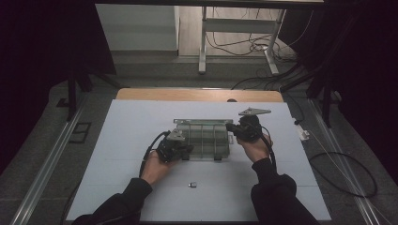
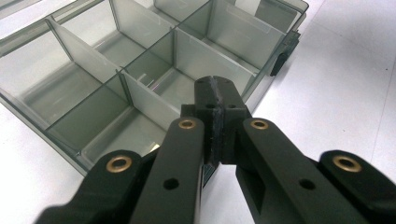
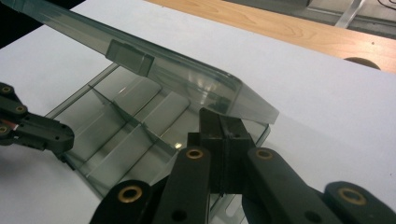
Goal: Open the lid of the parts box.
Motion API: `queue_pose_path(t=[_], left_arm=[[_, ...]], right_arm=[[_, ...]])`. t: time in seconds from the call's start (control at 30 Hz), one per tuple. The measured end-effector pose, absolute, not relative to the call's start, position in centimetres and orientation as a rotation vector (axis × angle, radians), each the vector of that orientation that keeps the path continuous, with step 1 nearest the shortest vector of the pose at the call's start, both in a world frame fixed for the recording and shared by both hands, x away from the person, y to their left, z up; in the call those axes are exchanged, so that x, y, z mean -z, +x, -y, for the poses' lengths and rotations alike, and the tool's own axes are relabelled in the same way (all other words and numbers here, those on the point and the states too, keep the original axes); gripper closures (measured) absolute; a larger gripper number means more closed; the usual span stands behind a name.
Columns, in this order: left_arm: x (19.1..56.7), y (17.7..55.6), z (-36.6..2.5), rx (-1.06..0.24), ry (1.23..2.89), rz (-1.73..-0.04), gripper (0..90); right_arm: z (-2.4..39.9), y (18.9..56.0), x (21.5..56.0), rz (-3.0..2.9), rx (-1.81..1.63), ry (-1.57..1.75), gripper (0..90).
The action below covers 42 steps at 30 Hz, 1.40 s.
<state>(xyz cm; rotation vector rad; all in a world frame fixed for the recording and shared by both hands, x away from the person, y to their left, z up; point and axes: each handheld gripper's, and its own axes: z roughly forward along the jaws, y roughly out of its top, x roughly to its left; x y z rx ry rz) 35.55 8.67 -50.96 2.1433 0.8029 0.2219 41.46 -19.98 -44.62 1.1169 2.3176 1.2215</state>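
My left gripper (image 1: 174, 147) sits at the left front corner of the box (image 1: 202, 139), which lies in the middle of the white table (image 1: 126, 122). In the left gripper view my jaws are pressed together at the box's near wall (image 2: 140, 100); I cannot tell if they pinch the thin edge or only touch it. My right gripper (image 1: 244, 127) is at the right end of the box, and its jaws are pressed together too, just under the corner of the lid (image 3: 187, 79), which stands half raised.

I judge the step to be opening the lid. To do it well, I should hold the box down with the left side and push the lid corner up and back slowly, so the box does not slide.

The high view shows a small dark part (image 1: 192, 184) lying apart on the table, nearer to me. The left gripper view shows the compartments (image 2: 98, 51) with nothing in them. The right gripper view shows the tilt of the lid and its latch (image 3: 129, 57).
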Motion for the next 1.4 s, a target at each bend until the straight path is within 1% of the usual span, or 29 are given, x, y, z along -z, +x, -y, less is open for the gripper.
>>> queue_pose_path(t=[0.43,1.4], left_arm=[[51.1,35.4,-8.6,-0.247,2.142,-0.792,88.7],[51.1,35.4,-8.5,-0.250,2.147,-0.788,89.0]], right_arm=[[19.8,43.1,45.0,-2.300,-1.215,1.120,89.9],[19.4,45.8,44.3,-2.270,-1.233,1.115,89.9]])
